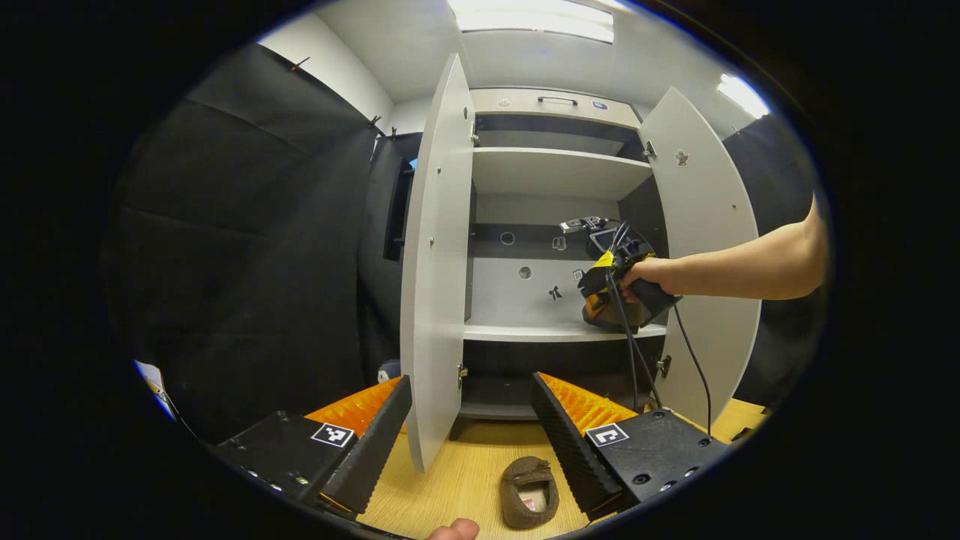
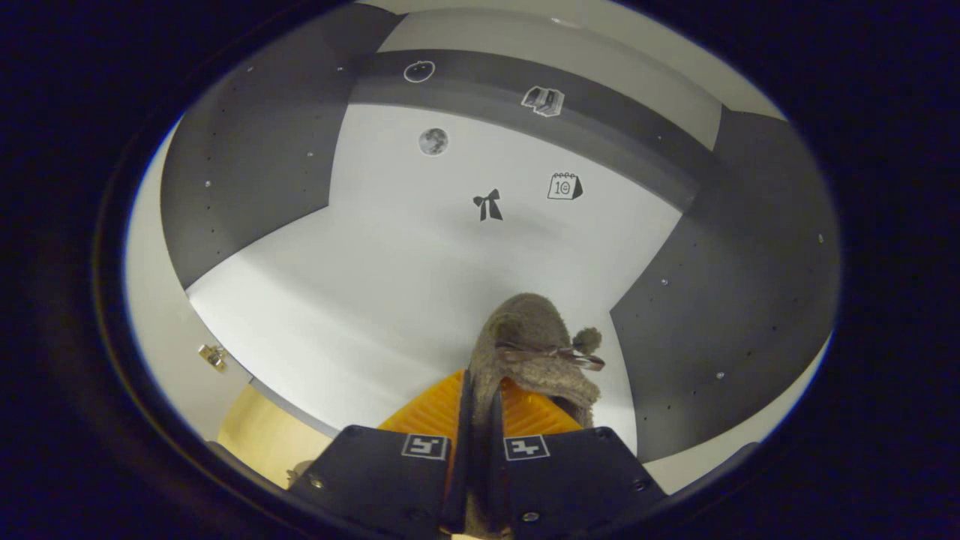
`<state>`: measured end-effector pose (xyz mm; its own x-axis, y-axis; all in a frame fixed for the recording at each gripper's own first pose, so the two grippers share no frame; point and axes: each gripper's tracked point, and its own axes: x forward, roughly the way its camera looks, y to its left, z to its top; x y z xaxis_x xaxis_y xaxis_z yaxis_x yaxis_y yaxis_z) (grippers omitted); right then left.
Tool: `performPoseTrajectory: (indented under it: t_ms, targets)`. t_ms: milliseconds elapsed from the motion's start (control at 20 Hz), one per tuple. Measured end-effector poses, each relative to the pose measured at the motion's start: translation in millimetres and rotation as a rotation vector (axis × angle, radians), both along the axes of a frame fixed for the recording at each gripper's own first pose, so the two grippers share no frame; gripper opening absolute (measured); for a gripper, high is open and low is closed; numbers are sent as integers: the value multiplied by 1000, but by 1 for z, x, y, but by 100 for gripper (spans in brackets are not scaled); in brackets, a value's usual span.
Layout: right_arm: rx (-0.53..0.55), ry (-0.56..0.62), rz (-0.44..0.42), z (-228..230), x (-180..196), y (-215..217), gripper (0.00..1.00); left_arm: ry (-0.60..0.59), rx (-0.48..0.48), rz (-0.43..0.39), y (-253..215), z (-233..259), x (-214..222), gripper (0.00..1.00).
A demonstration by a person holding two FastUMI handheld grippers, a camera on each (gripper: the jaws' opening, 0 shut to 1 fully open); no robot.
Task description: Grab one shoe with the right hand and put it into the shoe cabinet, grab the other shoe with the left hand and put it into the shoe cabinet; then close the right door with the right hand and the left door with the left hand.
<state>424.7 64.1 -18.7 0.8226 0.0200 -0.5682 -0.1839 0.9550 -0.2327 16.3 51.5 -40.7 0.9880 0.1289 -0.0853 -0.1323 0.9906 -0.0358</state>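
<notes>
Your right gripper was pinched tight on a fuzzy brown shoe, both fingers squeezing its edge with barely a gap between them. You had it poked inside the shoe cabinet, with the shoe's toe out over the white shelf, close to the dark right-hand side wall. From the left gripper view, your hand was holding that gripper at the middle shelf, cables trailing down from it.

Your left gripper had its fingers spread wide with nothing between them. It sat low over the wooden floor, and the other shoe was lying on the floor between the fingertips, opening up. Both doors stood open, left door and right door.
</notes>
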Motion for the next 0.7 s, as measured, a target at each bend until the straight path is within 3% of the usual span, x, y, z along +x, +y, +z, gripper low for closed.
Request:
performPoseTrajectory:
  t_ms: [50,150,200,300,350,400,450,500,550,700]
  targets:
    - [8,-1,-7,0,-1,-2,12,0,-1,-1,-1,0,1,96]
    - [21,-10,-10,4,-7,-3,50,-7,-4,-4,0,1,3,96]
    - [23,-11,-14,6,-10,-6,43,-11,-5,-6,-1,3,4,96]
    - [33,-10,-9,11,-20,-8,58,-14,-8,-13,-3,4,7,96]
    - [44,-12,-3,15,-27,-7,53,-15,-10,-18,-5,4,7,96]
    - [60,-23,2,21,-34,-6,61,-18,-14,-23,-7,4,8,96]
    - [77,-33,11,26,-43,-4,53,-20,-18,-30,-8,4,9,96]
    - [94,-51,14,33,-54,-4,53,-23,-19,-35,-10,3,10,96]
    - [116,-71,24,40,-65,-2,61,-25,-21,-39,-12,4,11,96]
    - [161,-140,62,59,-107,1,55,-28,-22,-50,-16,4,11,96]
